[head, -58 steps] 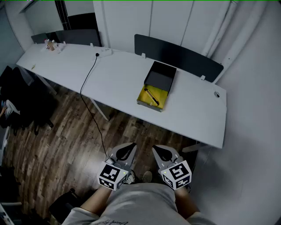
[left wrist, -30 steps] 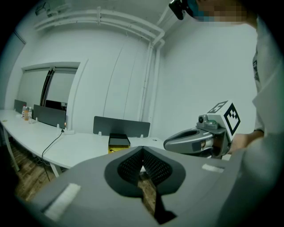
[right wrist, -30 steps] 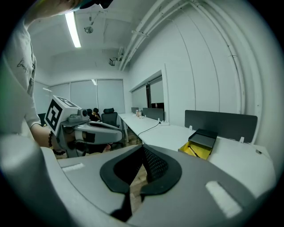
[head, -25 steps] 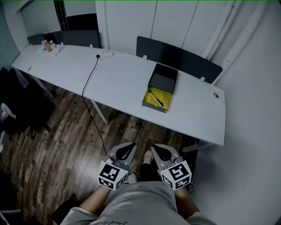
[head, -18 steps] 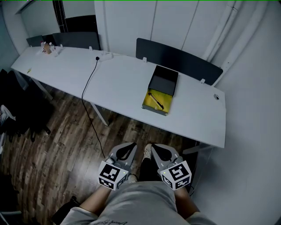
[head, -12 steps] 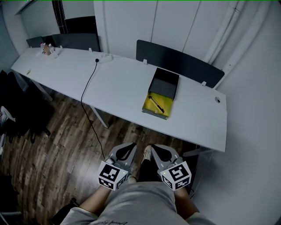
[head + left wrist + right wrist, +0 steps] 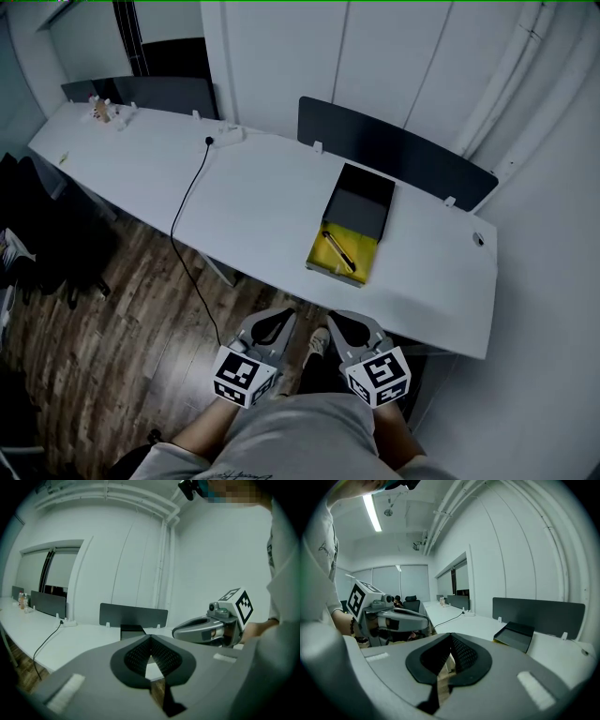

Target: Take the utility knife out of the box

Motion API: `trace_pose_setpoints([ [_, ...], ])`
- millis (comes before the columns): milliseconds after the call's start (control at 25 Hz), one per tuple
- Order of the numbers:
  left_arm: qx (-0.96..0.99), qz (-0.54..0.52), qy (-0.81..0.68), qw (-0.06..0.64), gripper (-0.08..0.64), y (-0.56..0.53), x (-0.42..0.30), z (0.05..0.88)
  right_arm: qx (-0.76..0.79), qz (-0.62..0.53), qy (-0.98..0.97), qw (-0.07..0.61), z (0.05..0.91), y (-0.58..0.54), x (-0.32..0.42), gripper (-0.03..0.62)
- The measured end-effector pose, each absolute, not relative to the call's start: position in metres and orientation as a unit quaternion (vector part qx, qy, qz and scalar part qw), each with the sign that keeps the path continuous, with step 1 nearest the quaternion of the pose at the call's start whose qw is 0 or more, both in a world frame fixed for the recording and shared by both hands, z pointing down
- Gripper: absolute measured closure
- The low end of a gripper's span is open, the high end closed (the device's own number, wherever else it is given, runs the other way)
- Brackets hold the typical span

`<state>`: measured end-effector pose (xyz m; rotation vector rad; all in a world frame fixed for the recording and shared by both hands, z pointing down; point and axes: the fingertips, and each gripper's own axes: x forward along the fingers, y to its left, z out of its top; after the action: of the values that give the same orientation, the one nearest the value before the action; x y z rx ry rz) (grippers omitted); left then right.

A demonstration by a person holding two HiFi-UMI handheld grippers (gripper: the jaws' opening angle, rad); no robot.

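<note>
An open box (image 7: 349, 225) lies on the long white table (image 7: 253, 202), its dark lid flipped back and its yellow tray toward me. The utility knife (image 7: 338, 251) rests slantwise in that yellow tray. Both grippers hang close to my body, well short of the table's near edge. My left gripper (image 7: 273, 320) is shut with nothing in it. Beside it, the right gripper (image 7: 338, 322) is shut and empty too. The box shows as a dark shape (image 7: 131, 631) in the left gripper view and as a dark tray (image 7: 514, 635) in the right gripper view.
A black cable (image 7: 186, 202) runs from a socket strip (image 7: 225, 135) over the table edge to the wooden floor (image 7: 112, 319). Dark divider panels (image 7: 394, 150) stand along the table's back. Small bottles (image 7: 101, 111) sit at the far left end. A white wall (image 7: 553, 281) lies to the right.
The table and box have drawn closer and lower in the head view as I walk forward. Both grippers travelled with me, staying shut and side by side.
</note>
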<state>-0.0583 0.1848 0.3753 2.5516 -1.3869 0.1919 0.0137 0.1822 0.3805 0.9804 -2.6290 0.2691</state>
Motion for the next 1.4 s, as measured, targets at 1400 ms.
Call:
trace_pose_setpoints([
  [1400, 0.857, 0.091, -0.492, 0.128, 0.56, -0.05, -0.002, 0.365, 0.314, 0.106, -0.927, 0.176, 0.374, -0.048, 0.072, 0.577],
])
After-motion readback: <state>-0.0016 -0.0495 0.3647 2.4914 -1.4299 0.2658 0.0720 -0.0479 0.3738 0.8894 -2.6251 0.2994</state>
